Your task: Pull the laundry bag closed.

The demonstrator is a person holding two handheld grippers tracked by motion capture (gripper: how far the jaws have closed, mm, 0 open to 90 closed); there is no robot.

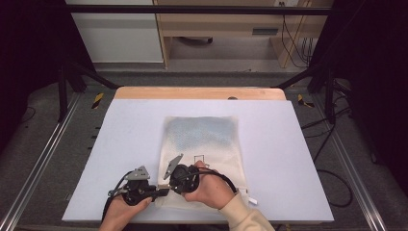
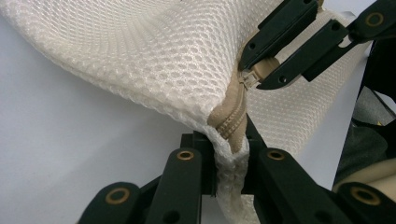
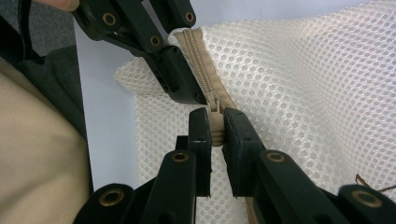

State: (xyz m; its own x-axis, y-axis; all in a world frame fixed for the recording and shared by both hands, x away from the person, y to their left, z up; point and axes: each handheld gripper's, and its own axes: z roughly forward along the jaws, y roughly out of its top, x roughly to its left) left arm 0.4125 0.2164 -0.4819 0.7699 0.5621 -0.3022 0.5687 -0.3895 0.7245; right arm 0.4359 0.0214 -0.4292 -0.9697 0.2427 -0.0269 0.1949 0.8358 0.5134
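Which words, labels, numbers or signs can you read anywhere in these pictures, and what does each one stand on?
None can be read.
The mesh bag carries a small dark outlined mark in the high view: too small to read.
A grey plate on the wooden furniture beyond the table: too blurred to read.
The zipper pull shows no lettering.

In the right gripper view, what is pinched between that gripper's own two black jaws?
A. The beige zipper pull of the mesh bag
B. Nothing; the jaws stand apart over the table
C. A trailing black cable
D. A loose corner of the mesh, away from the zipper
A. The right gripper has its jaws shut on the zipper pull of the cream mesh bag, at the end of the zipper's teeth.
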